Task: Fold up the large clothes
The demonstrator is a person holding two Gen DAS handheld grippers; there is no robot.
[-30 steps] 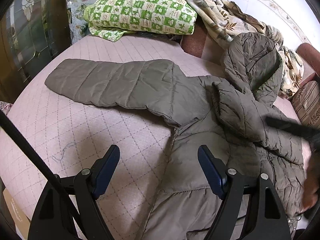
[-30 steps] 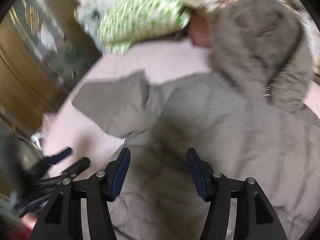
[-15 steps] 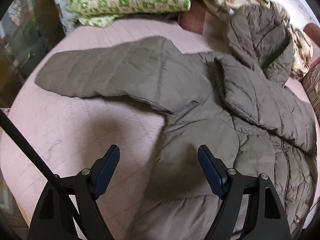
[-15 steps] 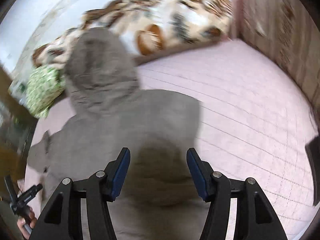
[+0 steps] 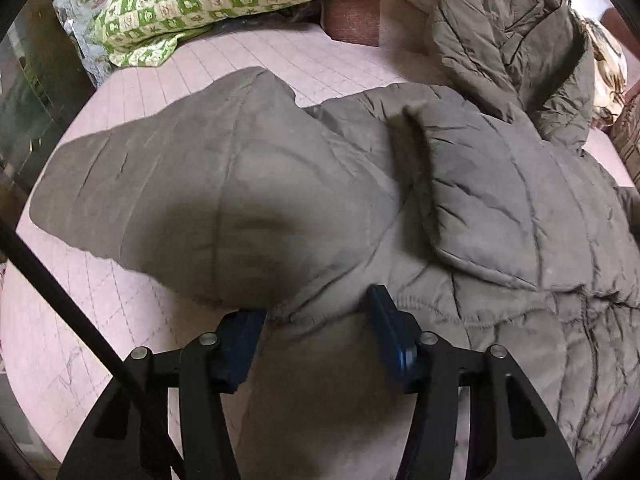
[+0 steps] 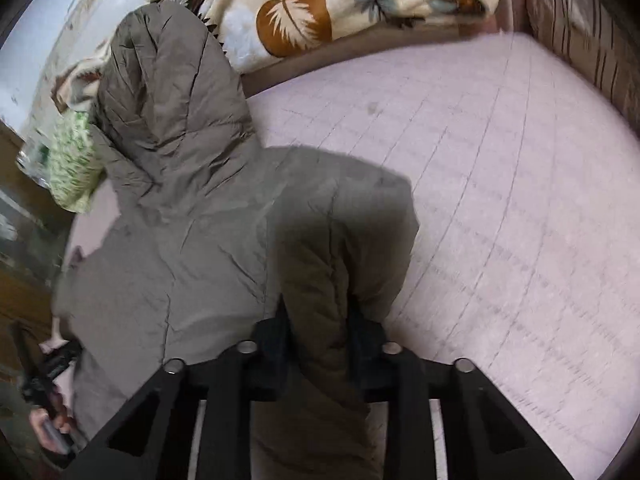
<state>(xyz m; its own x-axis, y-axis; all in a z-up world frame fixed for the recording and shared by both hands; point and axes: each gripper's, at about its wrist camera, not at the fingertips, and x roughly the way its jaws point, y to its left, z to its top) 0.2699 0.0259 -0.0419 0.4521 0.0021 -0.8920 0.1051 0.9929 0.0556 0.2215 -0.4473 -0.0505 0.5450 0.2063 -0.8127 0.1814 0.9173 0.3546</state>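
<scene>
Two grippers are down on a grey-brown padded coat (image 5: 500, 208) that lies spread over a bed covered in pink quilted fabric (image 6: 520, 184).

In the left wrist view, the left gripper (image 5: 316, 320) has its blue-padded jaws about half apart, having just been closing, with a bunched fold of the coat between them at the spot where the near sleeve (image 5: 168, 200) joins the body. The left pad is tucked under the sleeve's padding and the right pad lies against the seam, so the jaws appear to press on the fabric. That sleeve reaches out to the left across the bed. The other sleeve (image 5: 520, 216) is folded over the chest, and the hood (image 5: 508, 28) lies at the far end.

In the right wrist view, the right gripper (image 6: 320, 332) has also just been closing, and its jaws now stand narrow, pinching a raised ridge of the coat's fabric between them. The hood (image 6: 168, 92) points up and left.

Behind the coat are a green checked pillow (image 5: 208, 0) and a leaf-patterned blanket (image 6: 360, 4). At the lower left of the right wrist view, a hand (image 6: 48, 428) grips a black handle.
</scene>
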